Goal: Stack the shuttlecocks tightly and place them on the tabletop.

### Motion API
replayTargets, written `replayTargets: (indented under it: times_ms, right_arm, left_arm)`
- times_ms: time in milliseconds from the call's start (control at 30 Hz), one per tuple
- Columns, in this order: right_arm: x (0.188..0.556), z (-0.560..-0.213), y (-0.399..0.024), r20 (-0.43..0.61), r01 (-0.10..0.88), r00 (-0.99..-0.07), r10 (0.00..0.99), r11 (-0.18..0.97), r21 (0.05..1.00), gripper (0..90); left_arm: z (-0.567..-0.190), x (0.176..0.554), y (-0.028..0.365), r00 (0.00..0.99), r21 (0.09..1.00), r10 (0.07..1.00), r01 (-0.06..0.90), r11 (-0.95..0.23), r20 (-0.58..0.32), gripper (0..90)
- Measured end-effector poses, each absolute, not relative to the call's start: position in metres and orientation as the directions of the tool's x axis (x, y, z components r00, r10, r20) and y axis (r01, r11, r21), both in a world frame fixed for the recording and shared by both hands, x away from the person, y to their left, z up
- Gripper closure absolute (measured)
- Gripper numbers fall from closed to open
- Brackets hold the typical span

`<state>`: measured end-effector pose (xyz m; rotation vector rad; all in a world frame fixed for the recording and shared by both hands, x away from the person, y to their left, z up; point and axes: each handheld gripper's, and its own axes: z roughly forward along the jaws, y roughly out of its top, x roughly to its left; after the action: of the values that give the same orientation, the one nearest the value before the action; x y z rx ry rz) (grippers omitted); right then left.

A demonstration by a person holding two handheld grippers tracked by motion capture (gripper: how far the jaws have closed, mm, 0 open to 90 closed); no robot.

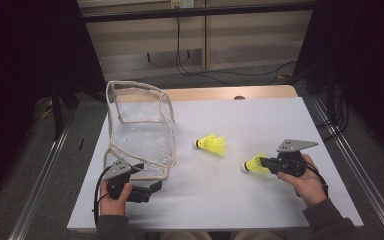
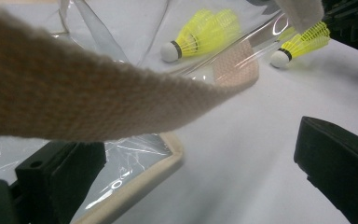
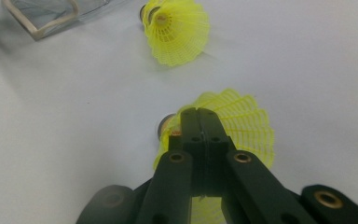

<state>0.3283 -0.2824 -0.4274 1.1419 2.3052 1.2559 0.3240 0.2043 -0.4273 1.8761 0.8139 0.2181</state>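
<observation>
While the high view sets the clear plastic bag (image 1: 140,132) left on the white counter (image 1: 260,200), the right gripper (image 3: 199,114) view shows its jaws pressed together, pinching the near shuttlecock's (image 3: 242,123) ribbed yellow skirt. Left gripper (image 2: 191,158) jaws spread astride the bag's woven beige strap (image 2: 74,100); the second shuttlecock (image 1: 212,144) lies between.

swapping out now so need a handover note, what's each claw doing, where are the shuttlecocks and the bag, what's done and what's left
Right claw: shut on the rim of the near shuttlecock, which lies at the front right of the white table.
Left claw: open at the front corner of the clear bag, with the bag's beige strap draped across above its jaws.
Second shuttlecock: lying loose mid-table, between bag and right claw.
Done: one shuttlecock gripped. No shuttlecock can be seen in the bag.
Left, probably: hold the bag open and put both shuttlecocks in.
</observation>
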Motion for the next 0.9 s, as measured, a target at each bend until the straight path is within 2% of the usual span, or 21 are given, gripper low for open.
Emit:
replayTargets:
  times_ms: [367, 900]
  right_arm:
    - [0.331, -0.436, -0.292, 0.113, 0.532, -0.613, 0.782, 0.302, 0.791, 90.0]
    - [0.331, -0.442, -0.296, 0.113, 0.538, -0.611, 0.784, 0.307, 0.785, 90.0]
  left_arm:
    - [-0.427, 0.324, 0.204, 0.754, 0.868, 0.623, 0.436, -0.237, -0.208, 1.9]
    - [-0.427, 0.324, 0.204, 0.753, 0.868, 0.624, 0.436, -0.237, -0.208, 1.9]
